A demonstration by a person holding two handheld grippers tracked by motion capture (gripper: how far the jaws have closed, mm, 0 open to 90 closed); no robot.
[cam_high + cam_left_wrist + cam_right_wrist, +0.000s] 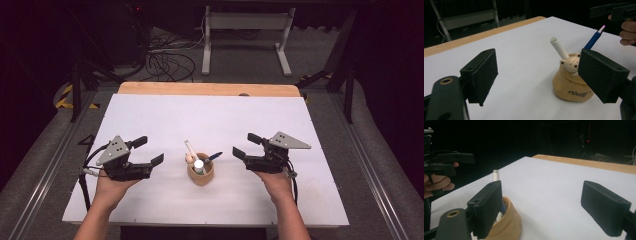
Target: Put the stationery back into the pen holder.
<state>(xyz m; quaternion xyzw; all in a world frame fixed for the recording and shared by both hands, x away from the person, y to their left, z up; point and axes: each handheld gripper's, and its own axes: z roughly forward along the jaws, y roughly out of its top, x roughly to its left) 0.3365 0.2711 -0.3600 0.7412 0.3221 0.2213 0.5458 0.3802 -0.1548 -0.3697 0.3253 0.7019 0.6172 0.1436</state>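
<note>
A tan bear-shaped pen holder [201, 172] stands near the middle of the white sheet [210, 120]. It holds a white marker [190, 148], a blue pen [214, 157] and a white-capped stick [199, 165]. My left gripper [150, 150] rests to its left, open, with nothing between the jaws. My right gripper [245, 145] rests to its right, also open and empty. In the left gripper view the holder [570, 85] sits just behind the right pad, with the marker [559, 48] and pen [594, 40] leaning out. In the right gripper view the holder [506, 222] is behind the left pad.
The sheet covers a wooden table whose far edge [210, 89] shows. Beyond it stand a white frame [247, 35] and floor cables [167, 62]. The opposite gripper and its hand appear at the top right [614, 10] and at the left [446, 162].
</note>
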